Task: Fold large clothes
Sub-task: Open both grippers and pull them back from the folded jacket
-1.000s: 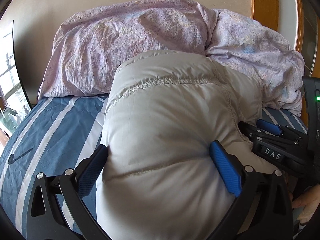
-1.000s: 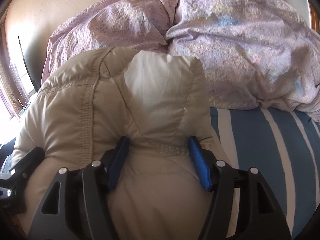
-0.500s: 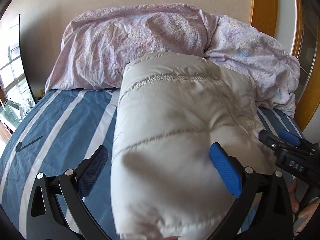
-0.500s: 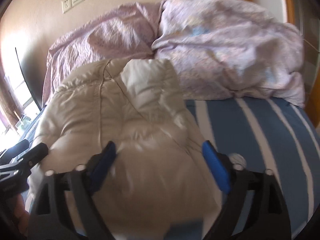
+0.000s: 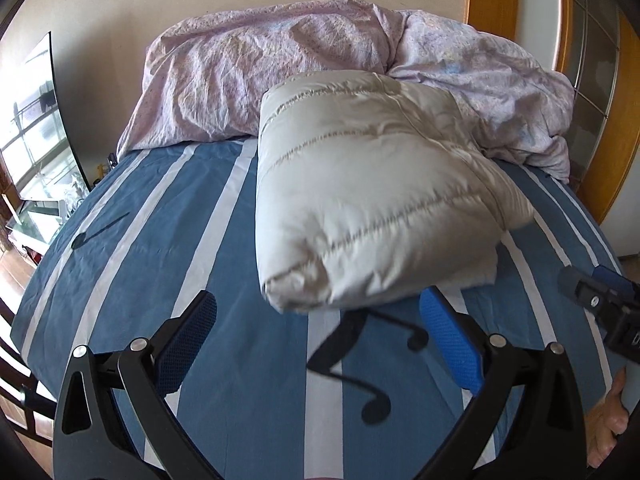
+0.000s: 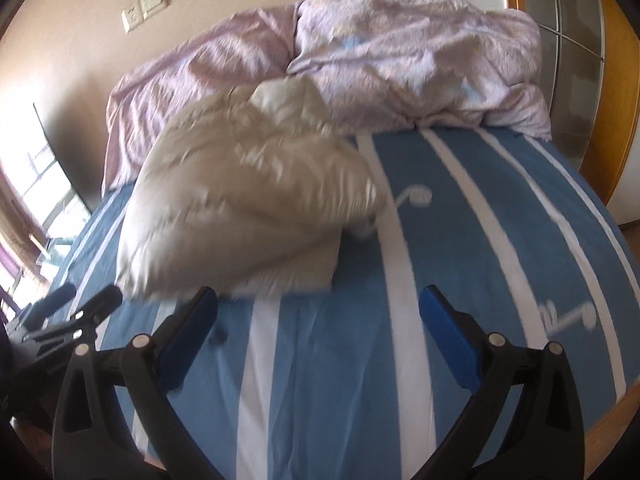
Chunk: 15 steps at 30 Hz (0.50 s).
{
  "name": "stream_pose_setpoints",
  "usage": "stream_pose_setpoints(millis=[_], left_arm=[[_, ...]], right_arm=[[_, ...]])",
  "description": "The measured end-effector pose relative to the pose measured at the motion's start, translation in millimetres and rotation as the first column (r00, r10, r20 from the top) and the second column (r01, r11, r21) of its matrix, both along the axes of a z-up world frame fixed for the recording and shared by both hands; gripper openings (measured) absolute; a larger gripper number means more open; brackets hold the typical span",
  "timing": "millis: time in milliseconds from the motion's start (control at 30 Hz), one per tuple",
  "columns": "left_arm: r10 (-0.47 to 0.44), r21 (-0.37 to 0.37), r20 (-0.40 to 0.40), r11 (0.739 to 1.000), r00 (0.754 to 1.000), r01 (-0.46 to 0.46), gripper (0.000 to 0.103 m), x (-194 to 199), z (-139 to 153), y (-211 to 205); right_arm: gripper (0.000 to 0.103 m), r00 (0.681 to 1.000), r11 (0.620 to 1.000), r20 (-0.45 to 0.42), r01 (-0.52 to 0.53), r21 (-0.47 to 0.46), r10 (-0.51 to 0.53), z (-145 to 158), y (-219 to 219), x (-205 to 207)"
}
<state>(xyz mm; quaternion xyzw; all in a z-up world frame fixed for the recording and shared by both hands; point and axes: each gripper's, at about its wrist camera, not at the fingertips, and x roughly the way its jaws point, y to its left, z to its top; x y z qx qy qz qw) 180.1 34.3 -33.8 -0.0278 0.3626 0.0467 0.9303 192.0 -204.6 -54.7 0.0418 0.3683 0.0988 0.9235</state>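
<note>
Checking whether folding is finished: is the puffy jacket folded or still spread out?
Folded: the puffy jacket lies as a compact, doubled-over bundle on the striped bed sheet, with no sleeves spread out.

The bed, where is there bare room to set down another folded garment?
Bare striped sheet lies left of the folded puffer jacket, toward the bed's left edge. More lies to the jacket's right, and in front between it and both open hand-held grippers. The head end is crowded: the rumpled lilac duvet fills it, touching the jacket.

Beige wall, striped bed, window
</note>
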Motion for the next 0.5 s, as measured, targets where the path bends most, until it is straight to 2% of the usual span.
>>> stream_pose_setpoints(millis=[167, 500], left_arm=[[-0.008, -0.024, -0.018, 1.0, 1.0, 0.007, 0.102, -18, -1, 1], [0.002, -0.019, -0.035, 1.0, 0.999, -0.003, 0.102, -39, -2, -3]], right_arm=[[0.101, 1.0, 0.998, -0.016, -0.016, -0.053, 0.015, -6, 10, -23], [0.101, 0.998, 0.99, -0.05, -0.053, -0.129, 0.047, -8, 14, -45]])
